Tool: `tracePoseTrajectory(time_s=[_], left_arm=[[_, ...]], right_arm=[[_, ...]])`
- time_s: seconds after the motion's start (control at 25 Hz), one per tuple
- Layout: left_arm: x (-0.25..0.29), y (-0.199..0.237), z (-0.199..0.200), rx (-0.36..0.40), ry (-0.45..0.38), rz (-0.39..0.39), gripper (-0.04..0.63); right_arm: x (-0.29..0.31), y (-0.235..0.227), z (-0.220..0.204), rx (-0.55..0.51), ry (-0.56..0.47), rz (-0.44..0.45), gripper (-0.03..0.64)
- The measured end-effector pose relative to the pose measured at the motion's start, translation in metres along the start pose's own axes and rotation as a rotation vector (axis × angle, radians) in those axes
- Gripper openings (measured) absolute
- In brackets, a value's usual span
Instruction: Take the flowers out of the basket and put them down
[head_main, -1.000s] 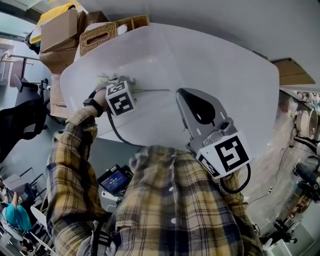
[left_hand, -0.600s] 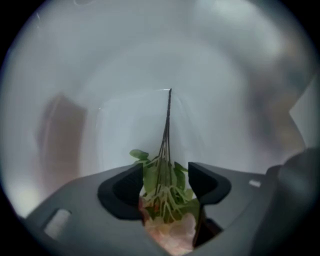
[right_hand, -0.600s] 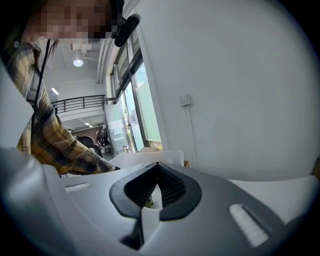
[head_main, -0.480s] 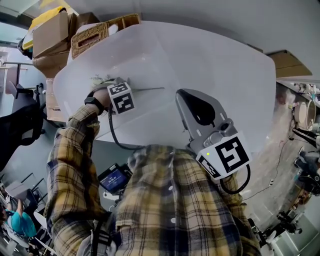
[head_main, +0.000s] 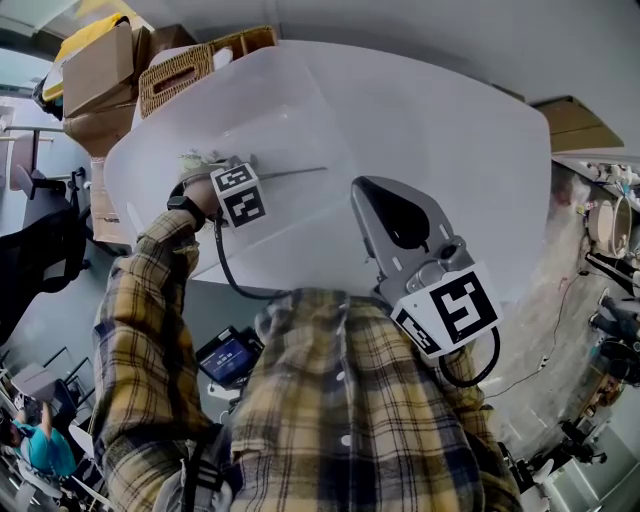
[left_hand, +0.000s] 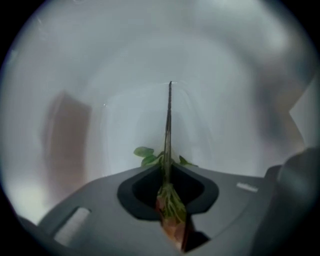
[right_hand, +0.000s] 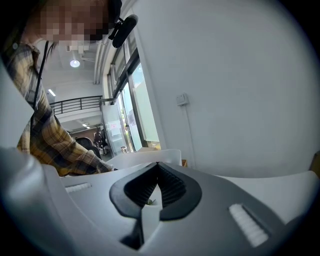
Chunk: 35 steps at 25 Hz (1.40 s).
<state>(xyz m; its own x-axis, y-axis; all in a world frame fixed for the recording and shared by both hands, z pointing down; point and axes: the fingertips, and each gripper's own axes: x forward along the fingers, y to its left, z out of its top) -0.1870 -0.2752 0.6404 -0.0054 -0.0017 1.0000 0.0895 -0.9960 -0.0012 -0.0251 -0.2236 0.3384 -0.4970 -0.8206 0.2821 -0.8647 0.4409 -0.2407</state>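
At the table's (head_main: 420, 130) far left, left gripper (left_hand: 167, 170) jaws closing on flower stem (left_hand: 169, 125), which runs straight ahead, right gripper (right_hand: 157, 167) pressed together nearer right

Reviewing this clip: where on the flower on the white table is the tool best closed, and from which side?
Probably the leafy stretch of the flower just past the blossom, approached from the blossom end along the thin straight stem: the leaves add bulk for the pads. The left tool is closing there now, stem between its jaws.
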Motion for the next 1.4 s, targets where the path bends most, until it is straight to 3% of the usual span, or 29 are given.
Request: tracePoseTrajectory(time_s=[0.6, 0.96, 1.4], left_arm=[[-0.023, 0.009, 0.002, -0.036, -0.013, 0.019, 0.04], [-0.072, 0.004, 0.002, -0.059, -0.04, 0.134, 0.04], [-0.15, 0.006, 0.002, -0.22, -0.202, 0.274, 0.04]], right_arm=[[-0.002, -0.001, 0.009, -0.003, -0.025, 0.028, 0.003], [-0.023, 0.021, 0.019, -0.017, -0.047, 0.072, 0.003], [-0.036, 0.042, 0.028, -0.055, -0.07, 0.13, 0.003]])
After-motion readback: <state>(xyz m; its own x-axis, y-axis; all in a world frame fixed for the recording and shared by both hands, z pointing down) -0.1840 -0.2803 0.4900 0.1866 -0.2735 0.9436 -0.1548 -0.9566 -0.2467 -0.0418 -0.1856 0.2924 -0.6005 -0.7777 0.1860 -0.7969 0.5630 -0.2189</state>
